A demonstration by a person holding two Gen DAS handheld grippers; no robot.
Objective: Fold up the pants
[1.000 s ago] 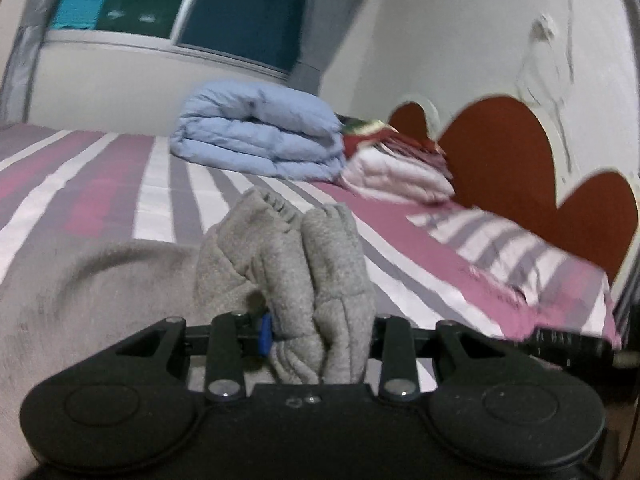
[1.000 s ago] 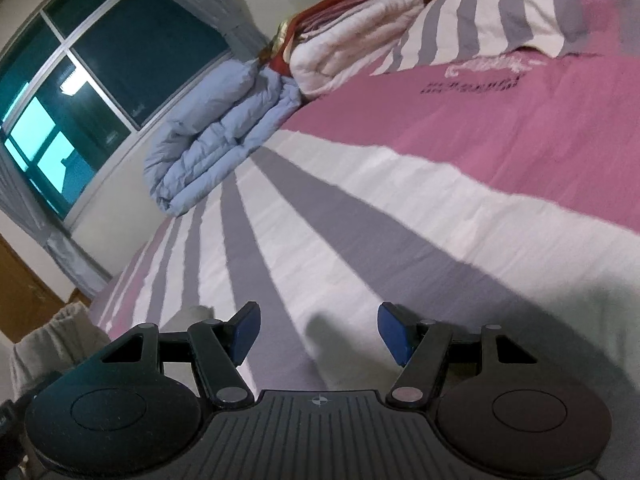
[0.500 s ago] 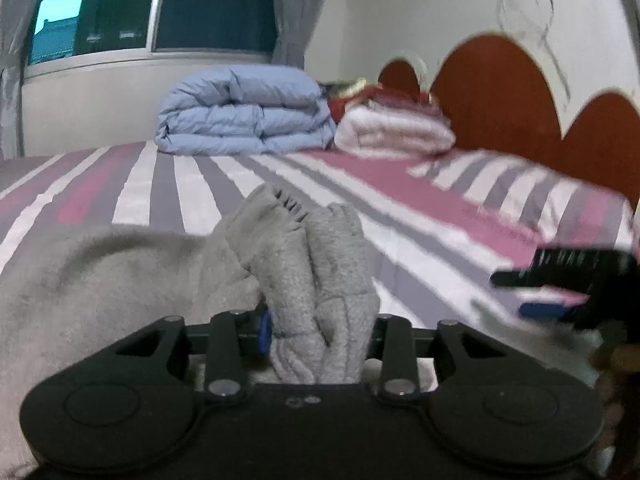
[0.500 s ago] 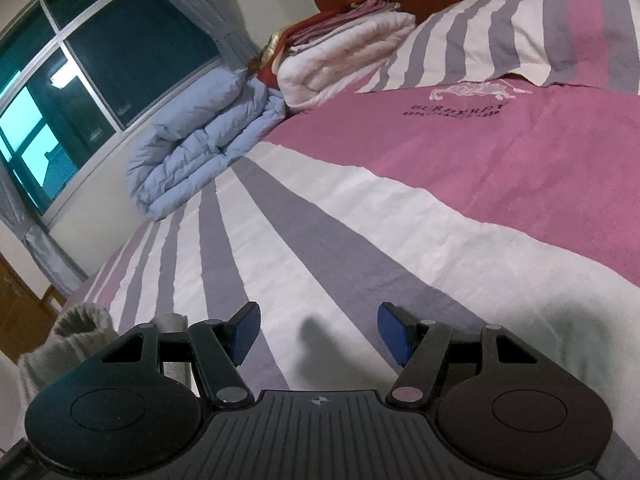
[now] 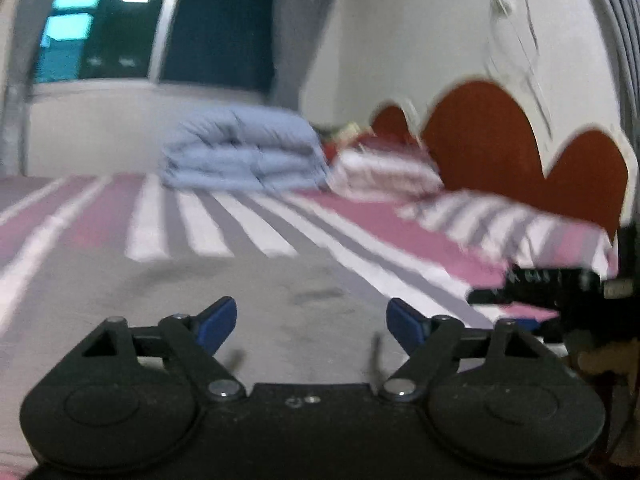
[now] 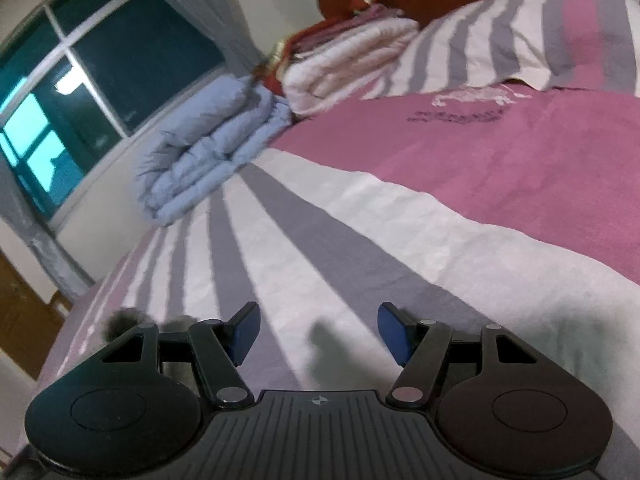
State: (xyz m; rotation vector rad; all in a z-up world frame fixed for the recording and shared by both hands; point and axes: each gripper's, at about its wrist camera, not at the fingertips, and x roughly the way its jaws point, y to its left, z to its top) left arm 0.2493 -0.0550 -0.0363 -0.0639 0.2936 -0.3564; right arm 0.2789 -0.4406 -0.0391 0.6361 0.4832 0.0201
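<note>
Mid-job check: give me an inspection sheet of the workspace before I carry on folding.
Surface: striped bedsheet, pink, white and grey.
Job's things: grey pants lie flat on the bed ahead of the left gripper; view blurred.
Clutter: folded blue duvet, pink-white blanket stack, striped pillow, all at the far end.
Grippers: left gripper jaws have just been opening, nothing between its fingers; right gripper open, empty.
Cables: nothing seen on the bed.
Surroundings: window, curtain, red headboard.
</note>
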